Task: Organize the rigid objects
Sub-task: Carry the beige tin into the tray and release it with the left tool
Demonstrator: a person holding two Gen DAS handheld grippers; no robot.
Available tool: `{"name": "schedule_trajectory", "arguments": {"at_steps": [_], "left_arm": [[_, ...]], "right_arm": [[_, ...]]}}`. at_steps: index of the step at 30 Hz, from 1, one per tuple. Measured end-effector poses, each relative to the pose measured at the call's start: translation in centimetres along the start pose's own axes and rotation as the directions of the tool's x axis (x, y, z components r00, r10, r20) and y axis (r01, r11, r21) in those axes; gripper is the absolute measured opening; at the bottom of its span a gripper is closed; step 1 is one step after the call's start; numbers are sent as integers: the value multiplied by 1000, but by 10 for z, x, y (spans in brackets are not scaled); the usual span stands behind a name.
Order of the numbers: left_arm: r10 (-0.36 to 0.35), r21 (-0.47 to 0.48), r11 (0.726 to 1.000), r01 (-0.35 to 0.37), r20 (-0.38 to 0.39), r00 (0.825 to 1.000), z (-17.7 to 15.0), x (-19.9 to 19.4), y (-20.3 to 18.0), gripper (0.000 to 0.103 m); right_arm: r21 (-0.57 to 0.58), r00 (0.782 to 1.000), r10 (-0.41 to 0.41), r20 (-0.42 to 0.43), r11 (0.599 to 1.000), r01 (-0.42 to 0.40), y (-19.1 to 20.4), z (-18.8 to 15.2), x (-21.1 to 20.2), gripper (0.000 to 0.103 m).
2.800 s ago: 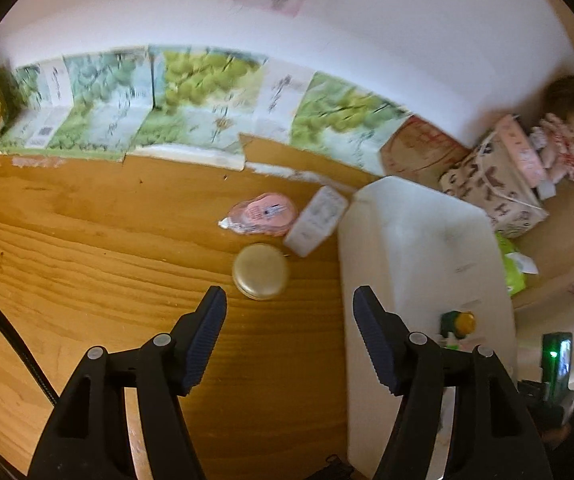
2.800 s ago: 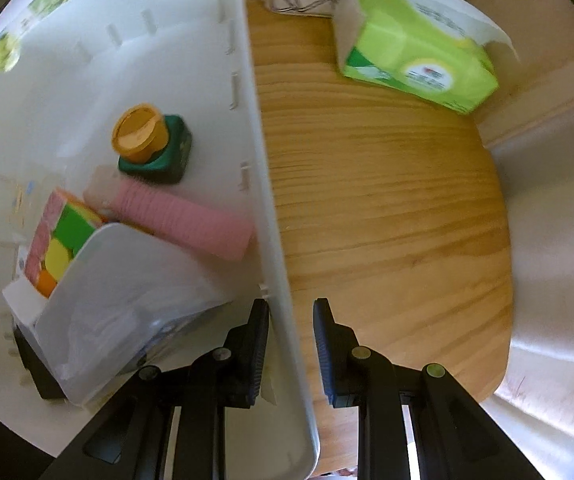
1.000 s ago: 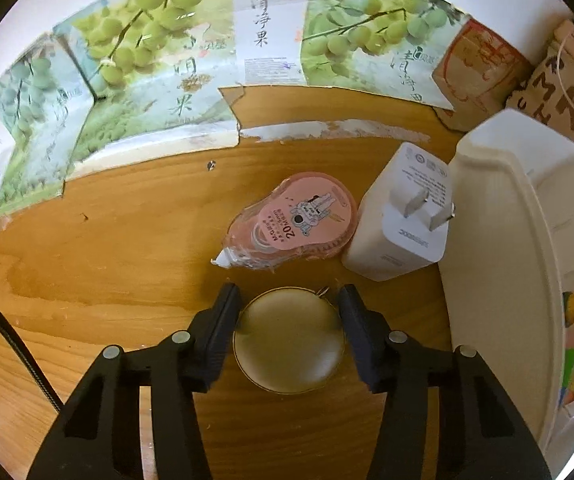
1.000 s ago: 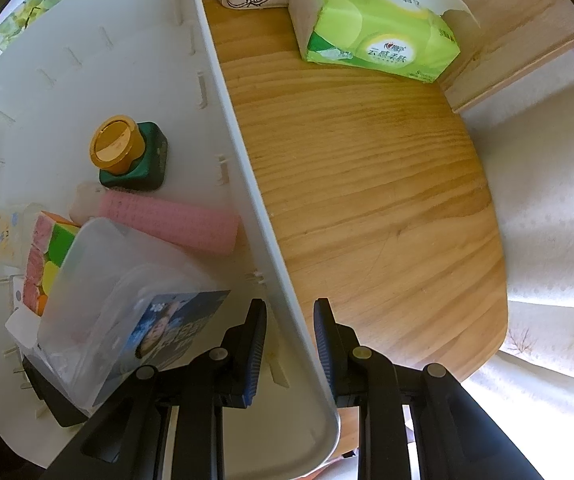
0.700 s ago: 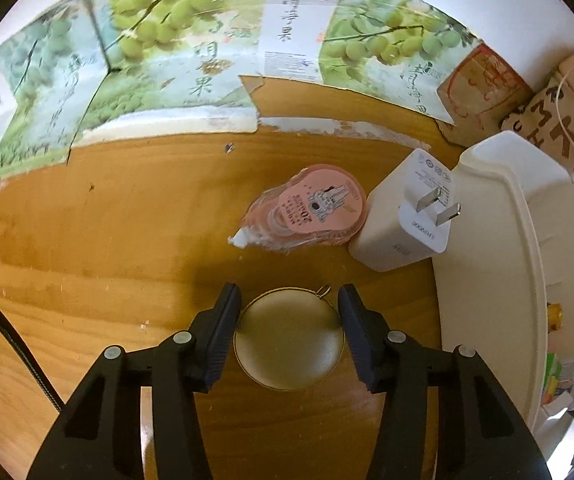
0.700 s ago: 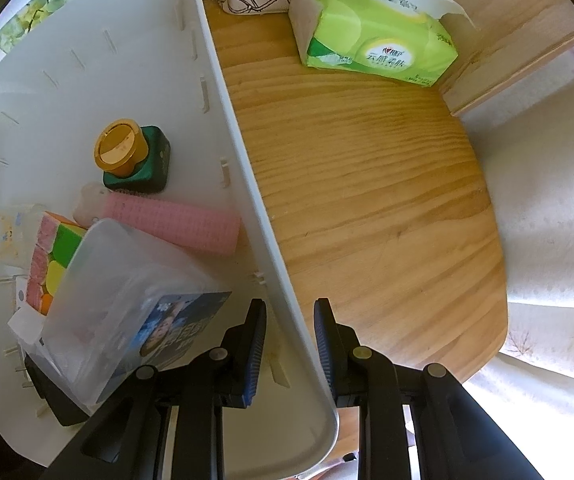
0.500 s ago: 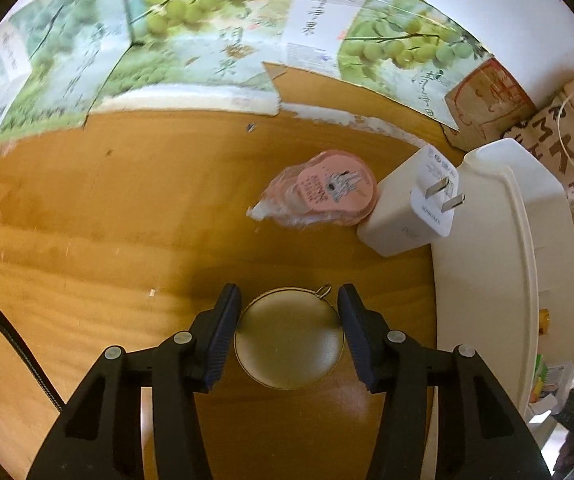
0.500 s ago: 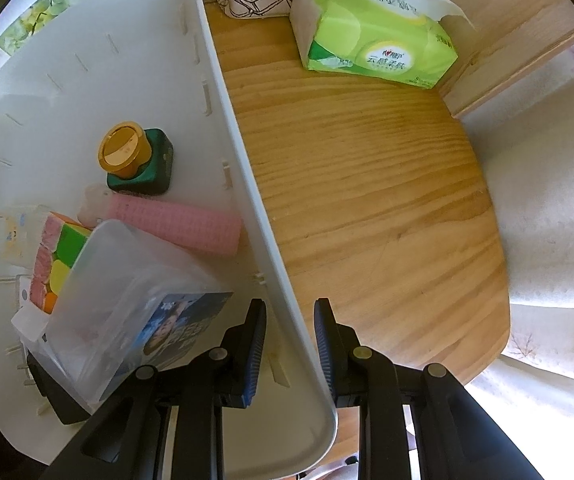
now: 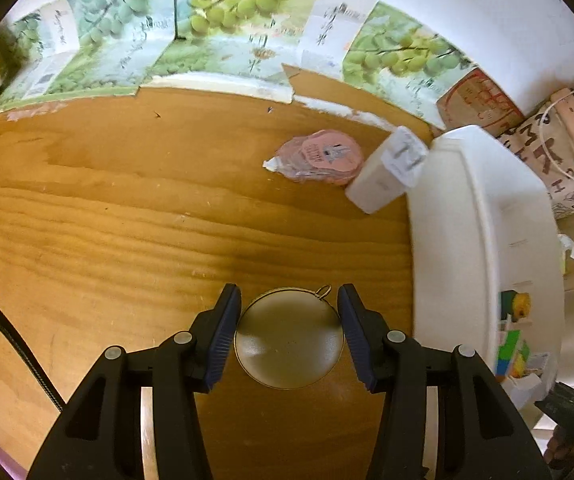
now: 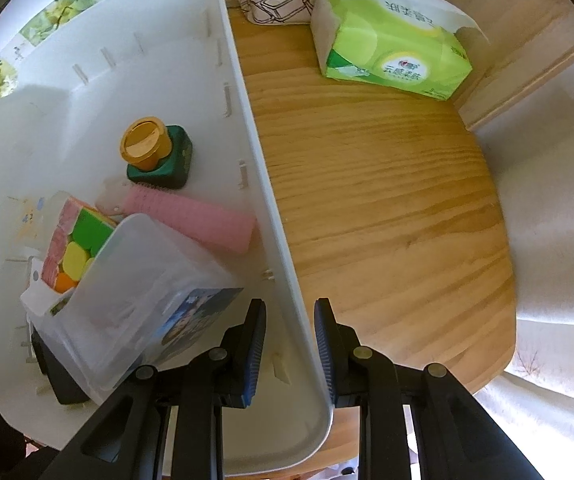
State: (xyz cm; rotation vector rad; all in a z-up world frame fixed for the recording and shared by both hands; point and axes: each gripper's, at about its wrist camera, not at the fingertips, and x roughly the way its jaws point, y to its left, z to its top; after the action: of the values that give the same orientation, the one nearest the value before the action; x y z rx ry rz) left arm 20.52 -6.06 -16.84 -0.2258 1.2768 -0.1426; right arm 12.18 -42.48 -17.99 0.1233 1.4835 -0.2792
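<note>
The round gold tin (image 9: 289,345) is clamped in the left gripper (image 9: 289,338) above the table, left of the white bin (image 10: 271,216), whose wall is pinched by the right gripper (image 10: 290,338); carrying the tin over the rim and releasing seems called for next.

I am seeing the tape dispenser (image 9: 319,156) lying left of the plug adapter (image 9: 387,176), which is sitting beside the bin (image 9: 483,216) on the bench (image 9: 107,220).

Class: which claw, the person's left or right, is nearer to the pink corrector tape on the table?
Left. The left claw, holding the round tin, has the pink corrector tape ahead; the right claw grips the bin wall.
</note>
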Motion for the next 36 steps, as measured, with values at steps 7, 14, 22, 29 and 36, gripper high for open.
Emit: {"name": "schedule_trajectory", "arguments": {"at_steps": [7, 14, 22, 29, 36], "left_arm": [[-7, 16, 1000, 7, 41, 999, -15, -32, -27, 54], [-45, 70, 997, 39, 86, 995, -34, -63, -59, 54], [-78, 141, 988, 60, 123, 989, -50, -82, -99, 54], [-111, 206, 975, 85, 113, 987, -64, -81, -138, 54], [-154, 274, 953, 131, 65, 986, -77, -69, -177, 54]], "right_arm": [[-41, 999, 50, 17, 998, -49, -11, -7, -3, 25], [-83, 994, 105, 28, 991, -102, -23, -12, -3, 25], [-149, 989, 143, 32, 979, -136, -37, -16, -3, 14], [-215, 985, 170, 38, 964, -158, -47, -20, -1, 12], [-262, 980, 195, 39, 948, -179, -33, -22, -4, 12]]}}
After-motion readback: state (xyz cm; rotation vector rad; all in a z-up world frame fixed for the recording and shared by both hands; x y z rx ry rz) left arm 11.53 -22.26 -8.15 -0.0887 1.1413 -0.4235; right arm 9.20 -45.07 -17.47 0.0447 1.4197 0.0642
